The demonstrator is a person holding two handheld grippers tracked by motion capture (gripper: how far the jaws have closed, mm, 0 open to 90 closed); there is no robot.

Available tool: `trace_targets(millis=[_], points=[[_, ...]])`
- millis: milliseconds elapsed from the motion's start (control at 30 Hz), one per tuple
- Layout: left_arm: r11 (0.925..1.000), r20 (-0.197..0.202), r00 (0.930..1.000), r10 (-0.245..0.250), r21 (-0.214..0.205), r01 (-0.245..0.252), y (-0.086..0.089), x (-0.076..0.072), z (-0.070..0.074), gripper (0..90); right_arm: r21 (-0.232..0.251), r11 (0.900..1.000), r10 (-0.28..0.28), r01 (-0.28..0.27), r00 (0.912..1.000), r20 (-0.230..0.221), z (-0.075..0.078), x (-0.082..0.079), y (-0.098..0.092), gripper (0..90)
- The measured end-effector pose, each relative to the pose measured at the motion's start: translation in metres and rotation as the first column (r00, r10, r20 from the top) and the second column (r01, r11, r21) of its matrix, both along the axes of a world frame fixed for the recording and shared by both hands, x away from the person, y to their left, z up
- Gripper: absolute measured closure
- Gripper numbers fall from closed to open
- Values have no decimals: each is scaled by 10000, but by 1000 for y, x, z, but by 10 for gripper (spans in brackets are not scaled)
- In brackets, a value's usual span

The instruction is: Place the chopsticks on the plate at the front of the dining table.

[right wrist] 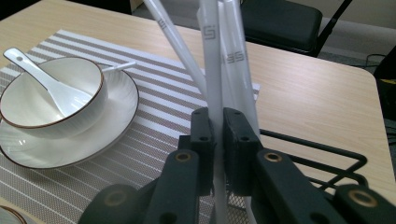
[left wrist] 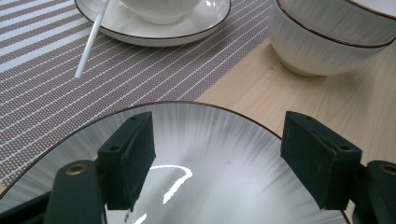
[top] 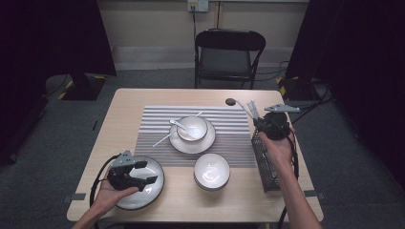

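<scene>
**Setting on the surface: grippers, crockery, chopsticks**

Item 1. Left gripper, near edge of the wooden surface, over a grey-glazed plate. The left gripper view showed its jaws standing wide apart above the plate's glaze, nothing between them; the high view gave only the hand under it.

Item 2. Empty white bowl, just beside the plate, off the mat. The left gripper view showed its dark rim line and ribbed wall.

Item 3. Striped mat, mid-surface, carrying a saucer with a bowl on it and a white spoon lying in that bowl. One loose white chopstick lay across the mat, its end at the saucer.

Item 4. Right gripper, right side, above a black wire basket. The right gripper view showed the jaws clamped on one white chopstick, others upright just beside it; markings on the sticks were legible there, while the high view showed them as pale stubs.

Item 5. Small dark disc, far edge. Folding chair beyond.
</scene>
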State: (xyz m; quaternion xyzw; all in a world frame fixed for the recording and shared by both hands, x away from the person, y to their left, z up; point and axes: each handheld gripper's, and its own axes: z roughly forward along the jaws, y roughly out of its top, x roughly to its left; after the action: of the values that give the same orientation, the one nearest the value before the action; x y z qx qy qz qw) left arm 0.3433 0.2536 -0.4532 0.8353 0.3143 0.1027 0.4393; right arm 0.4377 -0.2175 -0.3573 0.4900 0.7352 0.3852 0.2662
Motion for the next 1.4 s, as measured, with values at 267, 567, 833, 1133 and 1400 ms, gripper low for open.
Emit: trace_targets(millis=[267,567,833,1133,1400], points=[[10000,-79,10000,47,-29,-47,-1,1,-1,260,315,9995,-18,9,9996,266,1,-2,-6,850],[9996,-138,9998,105,-268,-109,1,4,-1,247,697,9975,-163,122,9982,581,0,-4,-9,852],[9992,-160,9998,120,-383,-126,-1,7,2,221,933,9956,-115,34,9962,864,4,-6,-10,853],[9990,-63,9999,154,-423,-157,-6,13,8,214,806,9967,-143,66,9953,960,7,-7,-7,854],[9980,126,9998,144,-625,-136,-11,17,15,206,923,9957,-106,-13,9917,1283,23,-7,-6,854]])
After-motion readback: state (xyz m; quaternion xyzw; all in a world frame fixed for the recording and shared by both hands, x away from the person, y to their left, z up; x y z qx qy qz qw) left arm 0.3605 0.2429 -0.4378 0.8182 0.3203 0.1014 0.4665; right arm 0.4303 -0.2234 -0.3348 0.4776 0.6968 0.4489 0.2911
